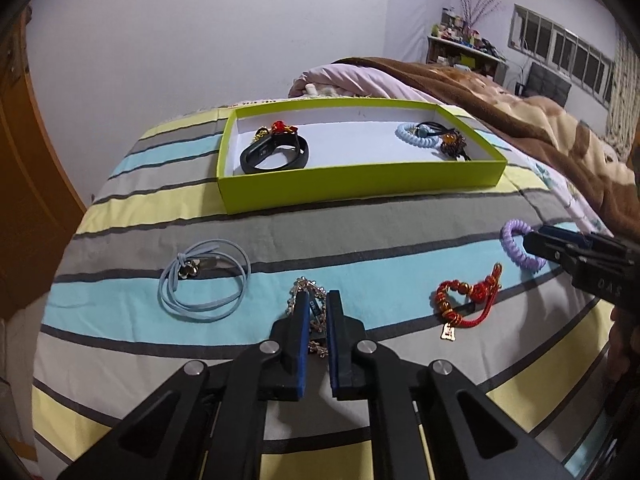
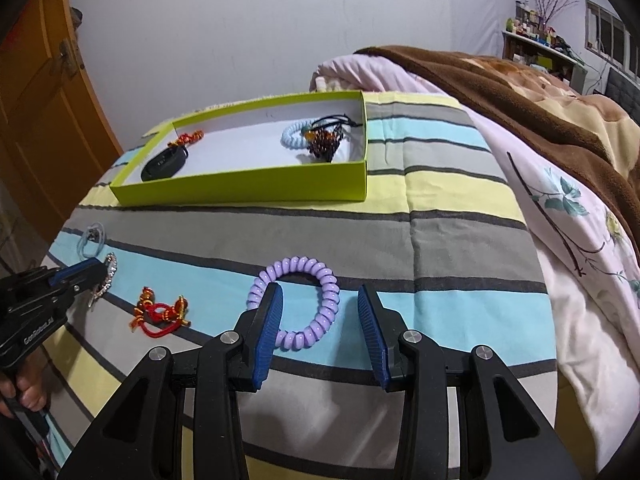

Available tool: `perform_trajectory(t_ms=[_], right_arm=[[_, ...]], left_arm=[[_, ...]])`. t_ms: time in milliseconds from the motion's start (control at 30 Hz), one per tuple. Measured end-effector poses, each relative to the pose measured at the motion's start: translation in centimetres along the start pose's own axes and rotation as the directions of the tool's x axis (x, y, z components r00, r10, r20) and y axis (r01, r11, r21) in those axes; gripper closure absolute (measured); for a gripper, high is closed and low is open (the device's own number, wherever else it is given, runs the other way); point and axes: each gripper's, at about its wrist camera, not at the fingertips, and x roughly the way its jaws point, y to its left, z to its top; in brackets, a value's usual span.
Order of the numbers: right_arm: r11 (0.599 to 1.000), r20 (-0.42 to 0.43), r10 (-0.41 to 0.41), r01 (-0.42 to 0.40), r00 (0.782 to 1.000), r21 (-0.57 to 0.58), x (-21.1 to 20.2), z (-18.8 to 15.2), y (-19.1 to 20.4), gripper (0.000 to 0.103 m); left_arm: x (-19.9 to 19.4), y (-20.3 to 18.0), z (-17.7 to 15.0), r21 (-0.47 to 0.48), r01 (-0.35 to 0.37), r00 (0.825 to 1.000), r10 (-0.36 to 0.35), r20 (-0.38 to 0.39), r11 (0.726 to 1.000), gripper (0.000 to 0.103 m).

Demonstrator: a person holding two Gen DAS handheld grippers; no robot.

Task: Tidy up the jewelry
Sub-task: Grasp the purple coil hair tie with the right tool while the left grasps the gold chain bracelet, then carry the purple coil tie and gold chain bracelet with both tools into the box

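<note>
On the striped bedspread, my left gripper (image 1: 318, 296) is shut on a silver chain bracelet (image 1: 304, 286), which shows between the narrow blue pads. My right gripper (image 2: 319, 290) stands open over a purple spiral hair tie (image 2: 304, 332). Its left finger lies across the tie's left side and its right finger is outside the ring. A red cord bracelet (image 1: 464, 300) and a light blue cord bracelet (image 1: 204, 280) lie loose on the bedspread. The green box (image 1: 360, 184) behind them holds a black band (image 1: 276, 152), a red-gold charm, a pale blue spiral tie (image 1: 408, 132) and a dark beaded piece.
A pink duvet (image 2: 560, 208) and a brown blanket (image 2: 520, 96) are piled to the right of the bedspread. A wooden door (image 2: 40, 100) stands at the left. A cluttered shelf (image 1: 460, 44) is at the far wall. A hand (image 2: 24, 392) holds the left gripper's handle.
</note>
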Motion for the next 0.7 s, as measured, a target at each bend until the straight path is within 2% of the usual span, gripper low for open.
perform_trajectory(t_ms=[67, 133, 300, 467, 700], right_arm=[[1.0, -0.004, -0.014, 0.014, 1.0, -0.004, 0.1, 0.0, 0.0, 0.085], [0.999, -0.009, -0.028, 0.028, 1.0, -0.018, 0.2, 0.1, 0.2, 0.092], [0.999, 0.001, -0.034, 0.034, 0.999, -0.036, 0.0, 0.0, 0.5, 0.094], [1.0, 0.034, -0.018, 0.018, 0.999, -0.021, -1.2, -0.3, 0.5, 0.094], [1.0, 0.094, 0.009, -0.008, 0.995, -0.017, -3.9, -0.2, 0.9, 0.094]], left_arm=[[0.0, -0.1, 0.0, 0.007, -0.003, 1.0, 0.003, 0.001, 1.0, 0.095], [0.0, -0.2, 0.0, 0.015, 0.002, 1.0, -0.002, 0.002, 1.0, 0.098], [-0.4, -0.2, -0.2, 0.021, 0.036, 0.999, -0.036, 0.016, 0.999, 0.099], [-2.1, 0.1, -0.5, 0.005, 0.076, 0.995, -0.076, 0.07, 0.997, 0.099], [-3.5, 0.4, -1.0, -0.029, 0.086, 0.991, -0.082, 0.107, 0.996, 0.099]])
